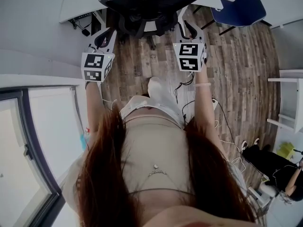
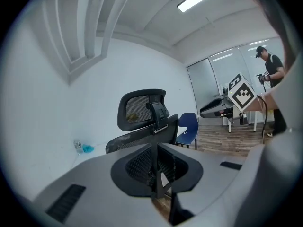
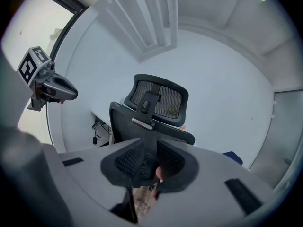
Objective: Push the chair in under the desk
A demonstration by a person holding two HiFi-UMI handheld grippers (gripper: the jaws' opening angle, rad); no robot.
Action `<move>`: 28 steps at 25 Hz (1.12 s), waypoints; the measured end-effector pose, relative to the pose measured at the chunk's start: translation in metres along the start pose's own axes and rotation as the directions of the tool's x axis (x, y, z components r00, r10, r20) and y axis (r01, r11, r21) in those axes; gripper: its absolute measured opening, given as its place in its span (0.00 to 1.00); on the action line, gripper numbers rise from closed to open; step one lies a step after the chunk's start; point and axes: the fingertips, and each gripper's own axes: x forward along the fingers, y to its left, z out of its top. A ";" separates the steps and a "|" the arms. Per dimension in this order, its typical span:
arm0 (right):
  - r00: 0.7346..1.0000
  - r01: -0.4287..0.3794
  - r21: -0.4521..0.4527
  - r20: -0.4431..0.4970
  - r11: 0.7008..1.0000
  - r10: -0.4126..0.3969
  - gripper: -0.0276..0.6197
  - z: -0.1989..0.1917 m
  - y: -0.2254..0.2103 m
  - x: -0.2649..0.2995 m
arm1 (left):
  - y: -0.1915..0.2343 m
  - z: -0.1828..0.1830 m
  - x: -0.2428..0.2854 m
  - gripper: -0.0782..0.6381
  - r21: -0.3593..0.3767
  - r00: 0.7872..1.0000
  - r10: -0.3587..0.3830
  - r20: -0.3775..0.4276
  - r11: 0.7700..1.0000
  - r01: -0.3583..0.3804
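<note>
A black mesh office chair [image 1: 149, 4] with a headrest stands at the top centre, its seat tucked partly beneath the white desk [image 1: 78, 1]. My left gripper [image 1: 105, 38] hangs just left of the chair's back and my right gripper [image 1: 188, 32] just right of it, both apart from it. In the left gripper view the chair [image 2: 142, 110] lies ahead of the left gripper [image 2: 156, 167], whose jaws stand a narrow slit apart with nothing between them. The right gripper [image 3: 147, 167] faces the chair [image 3: 158, 96] with a small gap and holds nothing.
A blue chair [image 1: 239, 8] stands right of the desk on the wood floor. Cables [image 1: 227, 126] trail across the floor by my right side. A white shelf unit [image 1: 289, 98] is at the right edge and another person [image 1: 279, 167] sits at lower right. A window [image 1: 28, 150] is on the left.
</note>
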 end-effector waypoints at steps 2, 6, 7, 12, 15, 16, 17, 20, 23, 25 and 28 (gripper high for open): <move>1.000 0.002 0.006 0.006 1.000 -0.002 0.18 -0.001 0.004 -0.005 | -0.002 0.002 -0.008 0.16 -0.011 1.000 -0.002 0.015 1.000 0.003; 1.000 0.011 0.009 0.014 1.000 -0.011 0.15 -0.001 0.010 -0.017 | -0.006 0.003 -0.022 0.15 -0.021 0.999 -0.005 0.038 1.000 0.006; 1.000 0.010 0.010 0.022 1.000 -0.011 0.14 0.001 0.012 -0.020 | -0.007 0.003 -0.025 0.15 -0.022 0.999 -0.005 0.041 1.000 0.006; 0.998 -0.005 0.018 0.059 1.000 0.004 0.12 0.010 0.023 -0.033 | -0.013 -0.004 -0.046 0.13 -0.032 0.999 0.001 0.043 1.000 0.000; 0.998 -0.002 0.035 0.059 0.999 0.000 0.11 0.012 0.025 -0.038 | -0.014 -0.009 -0.055 0.13 -0.049 0.999 0.006 0.044 0.999 -0.004; 0.998 0.001 0.040 0.059 0.999 -0.003 0.11 0.012 0.026 -0.039 | -0.014 -0.011 -0.058 0.13 -0.050 0.999 0.008 0.042 0.999 -0.006; 0.998 0.003 0.045 0.060 0.999 -0.005 0.11 0.013 0.028 -0.040 | -0.013 -0.012 -0.061 0.13 -0.050 0.999 0.009 0.041 0.999 -0.007; 0.998 0.009 0.055 0.064 0.998 -0.013 0.10 0.013 0.033 -0.044 | -0.012 -0.013 -0.069 0.12 -0.053 0.999 0.012 0.049 0.999 -0.009; 0.997 0.016 0.059 0.069 0.998 -0.020 0.09 0.013 0.031 -0.047 | -0.013 -0.011 -0.072 0.12 -0.054 0.998 0.012 0.059 0.998 -0.009; 0.997 0.017 0.053 0.069 0.998 -0.020 0.08 0.013 0.030 -0.048 | -0.015 -0.010 -0.073 0.12 -0.058 0.998 0.010 0.063 0.998 -0.006; 0.998 0.007 0.045 0.068 0.999 -0.011 0.08 0.015 0.027 -0.048 | -0.018 -0.009 -0.072 0.12 -0.071 0.998 0.011 0.070 0.997 -0.006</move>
